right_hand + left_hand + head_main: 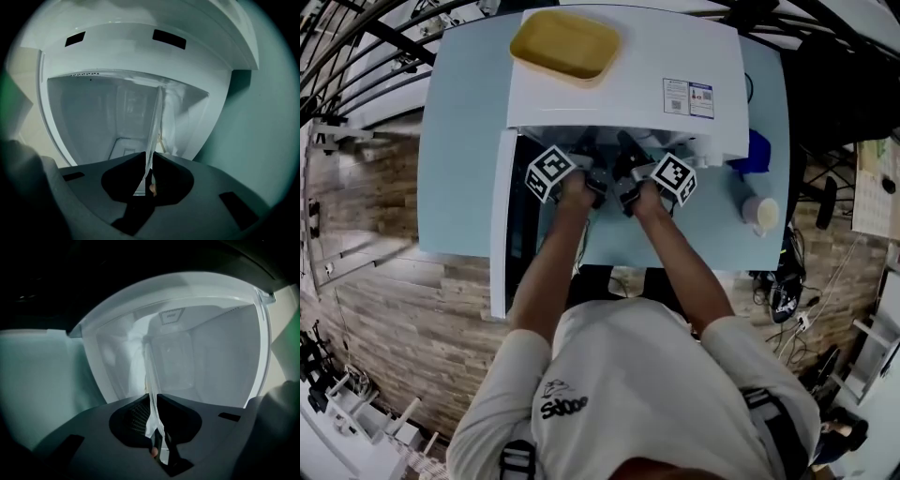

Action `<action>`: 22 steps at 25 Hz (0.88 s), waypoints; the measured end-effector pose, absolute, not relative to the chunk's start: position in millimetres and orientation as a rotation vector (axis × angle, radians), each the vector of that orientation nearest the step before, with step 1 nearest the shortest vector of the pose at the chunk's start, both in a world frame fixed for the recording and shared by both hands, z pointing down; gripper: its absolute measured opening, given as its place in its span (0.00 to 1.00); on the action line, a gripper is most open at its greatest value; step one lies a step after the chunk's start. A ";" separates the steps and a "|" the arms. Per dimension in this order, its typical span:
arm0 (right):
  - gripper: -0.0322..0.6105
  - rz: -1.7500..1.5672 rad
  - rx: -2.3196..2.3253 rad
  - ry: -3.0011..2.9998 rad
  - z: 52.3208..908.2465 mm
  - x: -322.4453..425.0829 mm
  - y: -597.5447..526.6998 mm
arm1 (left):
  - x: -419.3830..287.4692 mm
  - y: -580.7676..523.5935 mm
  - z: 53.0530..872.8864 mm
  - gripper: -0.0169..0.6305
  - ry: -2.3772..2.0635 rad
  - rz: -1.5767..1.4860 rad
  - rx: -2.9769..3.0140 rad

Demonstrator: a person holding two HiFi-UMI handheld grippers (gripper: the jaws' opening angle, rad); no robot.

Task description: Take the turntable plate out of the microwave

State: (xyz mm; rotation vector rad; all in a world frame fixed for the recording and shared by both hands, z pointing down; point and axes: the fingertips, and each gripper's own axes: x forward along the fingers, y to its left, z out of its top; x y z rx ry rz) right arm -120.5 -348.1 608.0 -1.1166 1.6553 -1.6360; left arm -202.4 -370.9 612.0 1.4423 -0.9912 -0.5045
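Evidently the left gripper (151,401) and right gripper (147,161) each clench the near rim of the glass turntable plate (149,373) (two grips probably keep it level), just inside the open microwave (619,80) cavity's front edge.

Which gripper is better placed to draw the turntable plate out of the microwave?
Neither alone. The left gripper and right gripper each clamp the turntable plate at the microwave mouth, so both should pull together. If one must lead, perhaps the right: the open door crowds the left side.
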 end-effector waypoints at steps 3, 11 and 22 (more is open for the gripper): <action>0.11 -1.637 -1.111 1.642 607.4 -117.4 -343.3 | -199.9 -367.7 610.5 0.11 -0.996 -0.517 1.413; 0.11 -1.715 -1.058 1.710 603.3 -116.5 -323.3 | -200.4 -340.6 608.1 0.10 -1.040 -0.613 1.333; 0.15 -1.730 -0.991 1.839 601.2 -115.5 -302.9 | -196.5 -300.8 597.3 0.10 -1.077 -0.687 1.289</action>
